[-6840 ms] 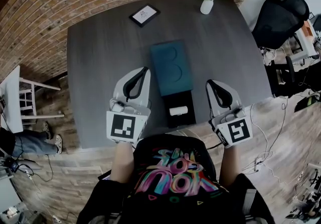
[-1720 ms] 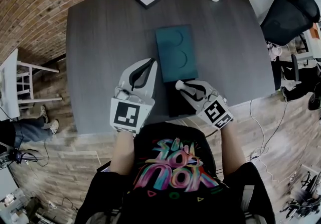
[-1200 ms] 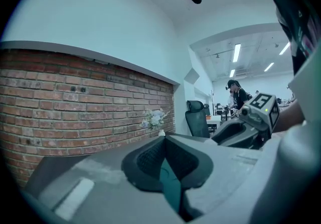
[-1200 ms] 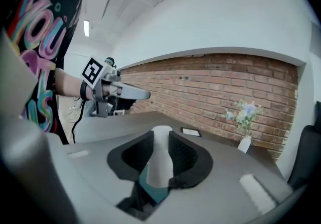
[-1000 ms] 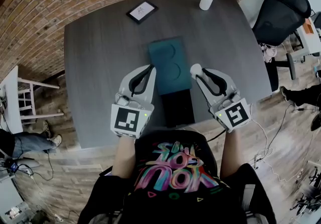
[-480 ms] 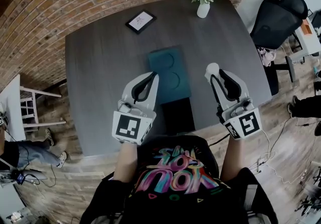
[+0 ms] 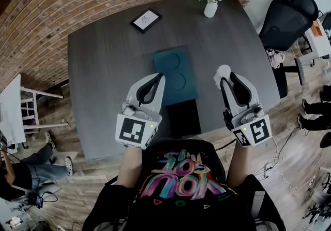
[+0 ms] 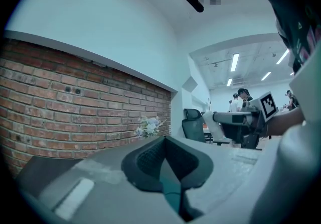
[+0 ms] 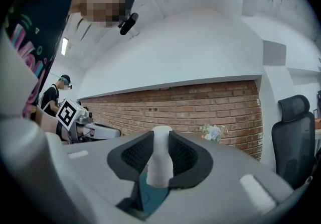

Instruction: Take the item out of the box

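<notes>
My right tool [image 7: 225,80] is pinching the white item [image 9: 160,165], its pads pressed on either side of the waist, and the rounded top pokes out past the tips. The item hangs clear of the black box [image 7: 182,117], off to that box's right and above the worktop [image 7: 103,59]. The box looks empty, with the teal lid [image 7: 176,72] lying flat against its far edge. My left tool [image 7: 156,78] hovers left of the box, tips pressed together on nothing. I judge the lifting-out done. What is left is the set-down: lower the item onto bare worktop right of the box, stand it steady, then spread the pads.
</notes>
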Demonstrator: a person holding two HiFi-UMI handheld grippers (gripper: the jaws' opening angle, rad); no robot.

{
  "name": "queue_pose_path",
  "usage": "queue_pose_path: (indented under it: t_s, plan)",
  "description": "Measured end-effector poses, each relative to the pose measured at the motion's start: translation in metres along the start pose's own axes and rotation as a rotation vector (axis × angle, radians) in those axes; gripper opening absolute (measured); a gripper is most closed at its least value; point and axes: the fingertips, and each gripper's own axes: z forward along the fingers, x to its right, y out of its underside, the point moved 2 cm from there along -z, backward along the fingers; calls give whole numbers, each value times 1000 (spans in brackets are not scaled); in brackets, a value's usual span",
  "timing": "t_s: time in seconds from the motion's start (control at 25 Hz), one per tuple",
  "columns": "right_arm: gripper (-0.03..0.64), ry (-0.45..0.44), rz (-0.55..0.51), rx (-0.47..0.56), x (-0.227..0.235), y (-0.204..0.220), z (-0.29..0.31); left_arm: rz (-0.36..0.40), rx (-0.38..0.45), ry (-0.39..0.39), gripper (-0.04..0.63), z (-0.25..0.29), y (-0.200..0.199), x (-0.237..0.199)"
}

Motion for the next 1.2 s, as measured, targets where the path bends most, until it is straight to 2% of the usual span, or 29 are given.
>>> queue_pose_path:
  t_s: [1.2]
  plan:
    - [98,-25,21,-17,-10,7,4,1,13,-13,-2,-6,-2,-7]
